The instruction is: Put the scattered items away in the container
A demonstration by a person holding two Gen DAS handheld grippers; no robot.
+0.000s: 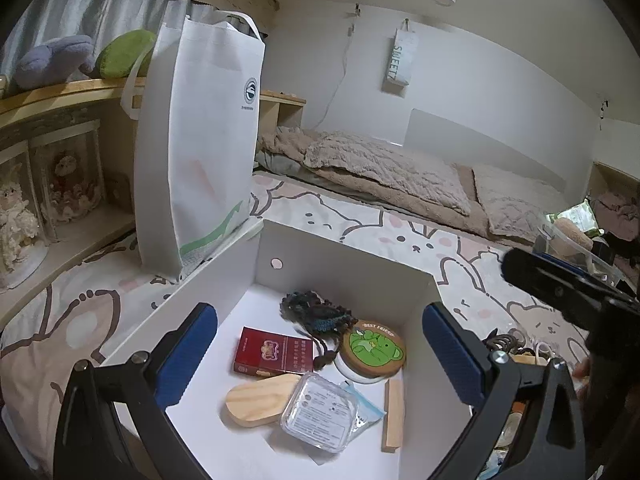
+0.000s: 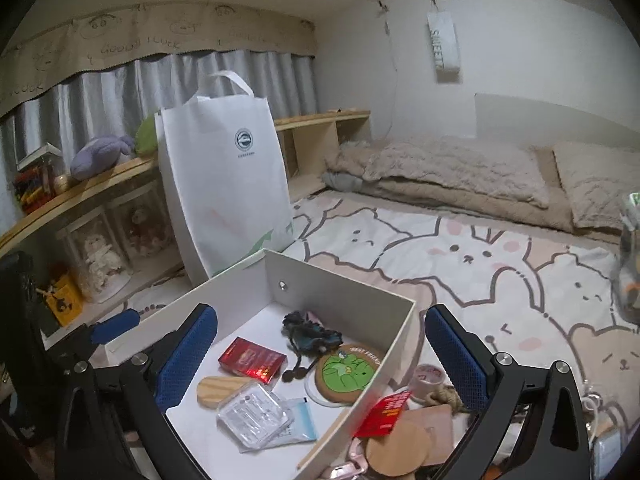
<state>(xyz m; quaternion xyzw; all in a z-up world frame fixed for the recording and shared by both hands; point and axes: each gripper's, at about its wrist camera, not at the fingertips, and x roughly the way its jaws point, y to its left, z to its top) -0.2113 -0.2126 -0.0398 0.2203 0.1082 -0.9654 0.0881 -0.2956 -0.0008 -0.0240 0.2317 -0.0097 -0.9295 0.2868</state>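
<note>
Well, the white box [image 1: 344, 268] sat on the bed [image 2: 460, 256], and it was already part full. Inside it lay the red packet [image 1: 274, 354], the dark beaded string [image 1: 316, 312] toward the box's far wall, the green bear coaster [image 1: 374, 348] on a white round lid, the oval wooden piece [image 1: 256, 398], the clear plastic case [image 1: 320, 414] over a blue-edged sachet, and the wooden block [image 1: 393, 414] against the box's right wall. So a fair share of the tidying looked done.

The left gripper [image 1: 320, 354] hovered over the box's open top, its jaws spread wide and holding nothing. The right gripper [image 2: 320, 360] hung over the box's right wall, jaws likewise spread and empty.

And there was work left. Just outside the box's right wall, on the bed, a loose heap waited: a red card [image 2: 386, 410] leaning on the wall, a round cork disc [image 2: 398, 450], a brown flat card [image 2: 434, 420], a coil of twine [image 2: 442, 394], and a small round tin [image 2: 428, 376]. More bits lay beyond those, too blurred to name. By my reckoning the job stood somewhere near halfway, with the heap beside the box next in line.
</note>
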